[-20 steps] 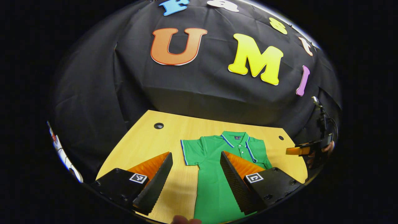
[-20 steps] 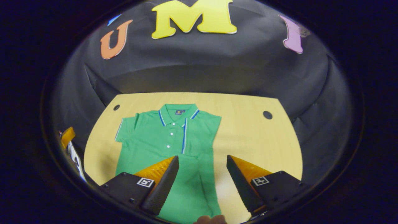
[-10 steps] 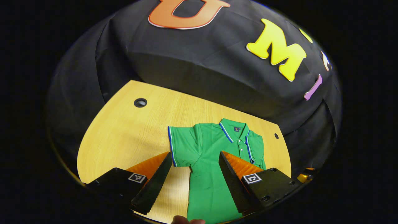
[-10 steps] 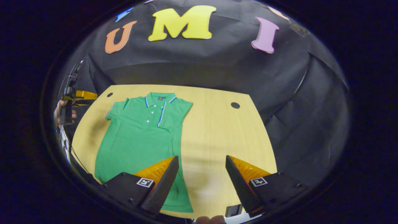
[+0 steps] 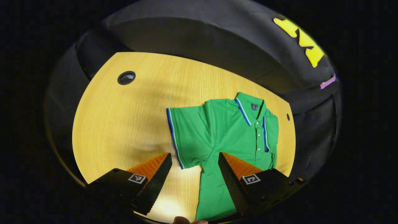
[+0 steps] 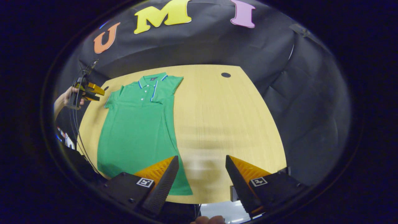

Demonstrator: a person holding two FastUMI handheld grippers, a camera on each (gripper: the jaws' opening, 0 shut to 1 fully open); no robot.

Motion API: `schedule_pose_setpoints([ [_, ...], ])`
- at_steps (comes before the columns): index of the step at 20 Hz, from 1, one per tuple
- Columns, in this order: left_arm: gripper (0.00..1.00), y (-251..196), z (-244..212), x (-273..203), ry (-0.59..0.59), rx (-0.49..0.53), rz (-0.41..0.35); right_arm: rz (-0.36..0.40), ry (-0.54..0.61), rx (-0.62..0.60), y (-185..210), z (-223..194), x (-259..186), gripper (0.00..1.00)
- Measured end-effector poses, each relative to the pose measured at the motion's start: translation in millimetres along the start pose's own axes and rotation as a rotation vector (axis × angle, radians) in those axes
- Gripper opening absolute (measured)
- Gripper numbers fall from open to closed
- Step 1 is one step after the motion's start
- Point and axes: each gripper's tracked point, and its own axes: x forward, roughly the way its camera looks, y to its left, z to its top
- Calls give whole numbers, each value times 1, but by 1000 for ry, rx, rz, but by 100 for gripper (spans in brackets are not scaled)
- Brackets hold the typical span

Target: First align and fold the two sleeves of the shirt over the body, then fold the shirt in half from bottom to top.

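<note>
Green shirt (image 5: 230,133) flat on the wooden surface (image 5: 124,118), 1 sleeve folded.

In the left gripper view, the left tool (image 5: 194,174) gapes above the lower-centre sleeve (image 5: 186,137); the right tool (image 6: 202,177) gapes near the hem, bottom centre.

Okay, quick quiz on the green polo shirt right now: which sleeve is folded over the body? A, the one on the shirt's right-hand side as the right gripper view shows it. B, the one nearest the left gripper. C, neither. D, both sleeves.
A: in the right gripper view the shirt has that sleeve folded onto the chest, while the other sleeve lies spread flat on the table.
</note>
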Motion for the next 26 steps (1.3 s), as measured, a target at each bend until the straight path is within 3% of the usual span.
schedule_pose_setpoints([
  [3,95,14,0,19,63,-29,25,-16,10,12,-10,-9,-3,96],
  [11,88,19,-1,40,82,-138,39,-39,44,86,-30,-22,-2,96],
  [12,86,18,-2,43,85,-138,47,-39,42,86,-32,-22,-1,89],
  [13,90,13,-3,46,90,-144,45,-39,44,83,-32,-22,0,89],
  [14,75,10,-3,47,95,-150,40,-36,45,79,-32,-23,1,96],
  [15,61,9,-4,48,101,-150,50,-35,44,77,-32,-23,1,96],
  [16,54,8,-5,50,103,-147,57,-35,45,76,-34,-24,1,96],
  [17,47,8,-4,51,107,-146,63,-35,45,77,-35,-26,1,89],
  [18,43,9,-4,52,105,-155,80,-37,47,81,-36,-27,2,89],
  [19,34,11,-3,51,103,-162,98,-36,50,89,-37,-29,2,96],
  [21,16,3,-5,53,100,-182,74,-37,51,109,-41,-31,3,96],
  [23,7,-4,3,51,67,-228,33,-41,49,123,-44,-32,4,96],
  [26,4,-8,13,42,5,-217,10,-39,45,133,-46,-33,5,96],
])
